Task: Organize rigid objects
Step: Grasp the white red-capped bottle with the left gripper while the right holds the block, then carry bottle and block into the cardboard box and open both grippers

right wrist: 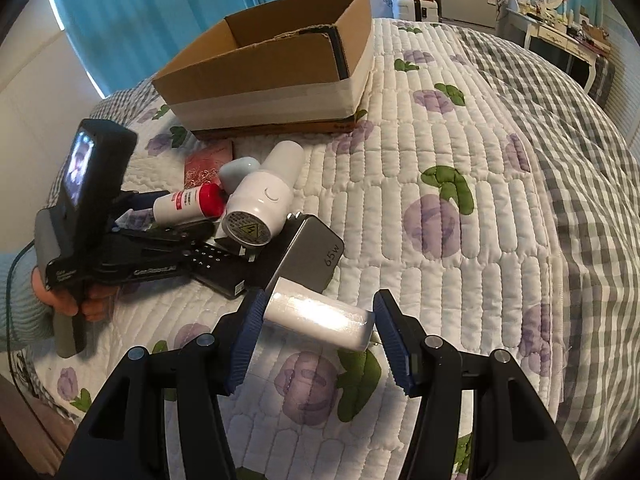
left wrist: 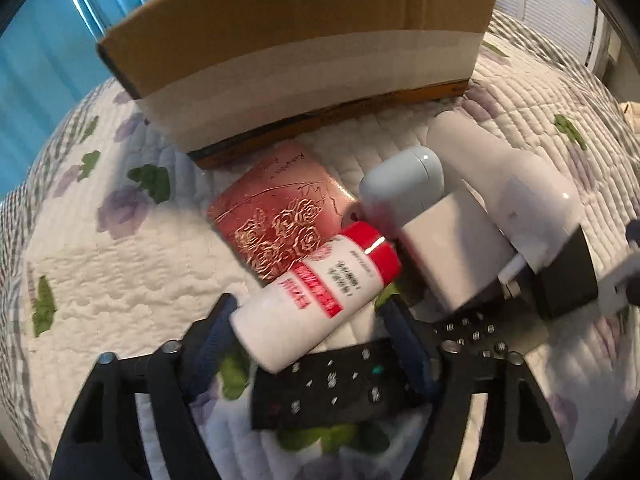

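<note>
Lying crosswise between left claw (left wrist: 308, 312) fingers: bottle (left wrist: 316, 284).

Daylight glows through the blue curtain (right wrist: 132, 12) behind the cardboard box (right wrist: 272, 76), glare whitens the roll (right wrist: 320, 318) nearer the lens, the bottle (left wrist: 316, 288) is motion-blurred, and fisheye edges bend dark.
</note>
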Demonstrator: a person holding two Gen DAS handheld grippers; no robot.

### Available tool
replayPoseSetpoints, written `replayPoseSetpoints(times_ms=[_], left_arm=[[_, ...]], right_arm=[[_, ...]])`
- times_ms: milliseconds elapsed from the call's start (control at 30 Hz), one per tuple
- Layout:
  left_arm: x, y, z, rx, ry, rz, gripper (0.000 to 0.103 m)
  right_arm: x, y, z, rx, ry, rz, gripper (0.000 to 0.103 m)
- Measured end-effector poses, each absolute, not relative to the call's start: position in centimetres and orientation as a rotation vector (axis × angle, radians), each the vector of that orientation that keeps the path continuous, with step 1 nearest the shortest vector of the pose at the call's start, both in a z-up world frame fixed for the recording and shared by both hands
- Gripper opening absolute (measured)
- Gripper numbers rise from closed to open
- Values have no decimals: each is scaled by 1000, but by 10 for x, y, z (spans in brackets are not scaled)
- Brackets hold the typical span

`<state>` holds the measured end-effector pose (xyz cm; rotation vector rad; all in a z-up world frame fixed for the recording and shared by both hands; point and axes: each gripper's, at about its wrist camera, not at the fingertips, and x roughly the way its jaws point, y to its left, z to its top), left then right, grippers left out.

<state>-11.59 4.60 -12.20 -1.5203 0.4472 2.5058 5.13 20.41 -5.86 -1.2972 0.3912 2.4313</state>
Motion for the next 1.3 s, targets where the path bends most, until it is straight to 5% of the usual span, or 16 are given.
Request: replayPoseSetpoints(times_ms=[67,467,833,1300], left_arm=[[-117,41,-120,-1530,443,2492,63],[-130,58,-121,-1444,707,2308,53],[-101,54,-92,-1433,606,2312,39],[-71,43,-37,-1320,457,2365,36]], right_arm=[[50,204,-57,-1292,390,2432,56],[47,208,-60,-1301,405,2382,56],[38,194,-43,-1279,297,2443,56],[24,184,-22,-1267,221,2469,56]])
